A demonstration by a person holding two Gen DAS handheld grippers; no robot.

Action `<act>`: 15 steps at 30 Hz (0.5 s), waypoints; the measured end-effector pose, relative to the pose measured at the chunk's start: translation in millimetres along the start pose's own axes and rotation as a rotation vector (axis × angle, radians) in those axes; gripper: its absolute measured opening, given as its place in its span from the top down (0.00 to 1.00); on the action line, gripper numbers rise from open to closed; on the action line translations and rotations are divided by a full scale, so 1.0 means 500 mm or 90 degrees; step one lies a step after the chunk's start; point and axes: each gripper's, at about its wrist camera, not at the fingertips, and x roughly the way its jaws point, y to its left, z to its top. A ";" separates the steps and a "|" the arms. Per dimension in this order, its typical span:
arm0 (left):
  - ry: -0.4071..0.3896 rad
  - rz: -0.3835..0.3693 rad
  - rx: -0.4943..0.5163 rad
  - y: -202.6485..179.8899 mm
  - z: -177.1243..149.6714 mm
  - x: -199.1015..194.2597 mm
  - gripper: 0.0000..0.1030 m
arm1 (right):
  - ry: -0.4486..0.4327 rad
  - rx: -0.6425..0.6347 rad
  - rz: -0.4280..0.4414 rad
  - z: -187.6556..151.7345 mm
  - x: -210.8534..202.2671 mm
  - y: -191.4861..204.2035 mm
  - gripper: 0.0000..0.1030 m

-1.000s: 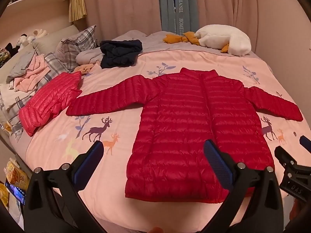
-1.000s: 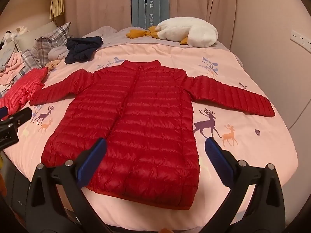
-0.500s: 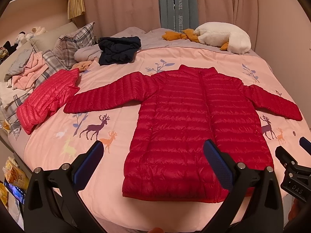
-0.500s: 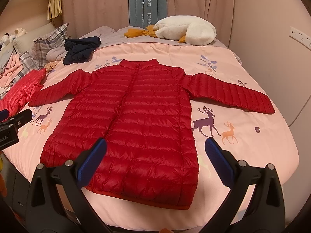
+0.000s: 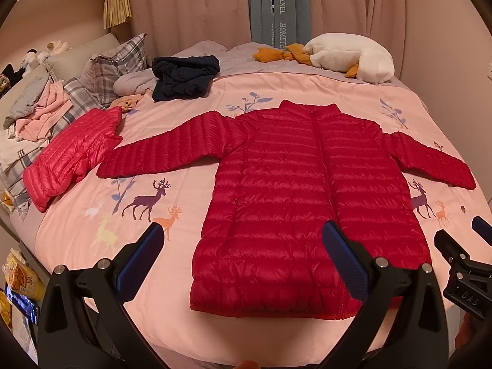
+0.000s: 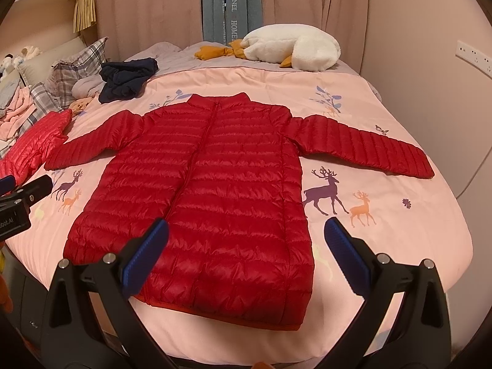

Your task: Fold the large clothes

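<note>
Left wrist view: the left tool [image 5: 243, 240] hangs above the near edge of the bed [image 5: 77, 224], its blue-padded fingers [image 5: 343, 256] spread wide with nothing between them. A red puffer jacket [image 5: 307, 190] lies flat, zipped and face up on the pink deer-print cover, collar toward the far side, hem nearest the camera, both sleeves stretched out sideways. Just beside the left sleeve end sits a folded lighter-red puffer garment [image 5: 73, 153]. Farther back lie a dark navy garment [image 5: 184, 75], plaid pillows [image 5: 113, 67] and a white plush goose [image 5: 350, 57]. Part of the right tool [image 5: 467, 264] shows at the right edge.

Right wrist view: the right tool [image 6: 244, 240] is likewise spread apart and empty, hovering over the jacket's [image 6: 200, 190] hem and its right side. The jacket's right sleeve [image 6: 366, 147] reaches out toward the bed's right edge. At the left border the left tool's [image 6: 18, 200] black body is visible.
</note>
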 end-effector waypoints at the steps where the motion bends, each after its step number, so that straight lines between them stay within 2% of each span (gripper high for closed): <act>1: 0.001 0.000 0.001 -0.001 -0.001 0.001 0.01 | 0.000 0.000 0.000 0.000 0.000 0.000 0.02; 15: 0.004 -0.007 0.006 -0.009 -0.004 0.002 0.01 | 0.000 0.002 0.001 -0.001 0.000 -0.001 0.02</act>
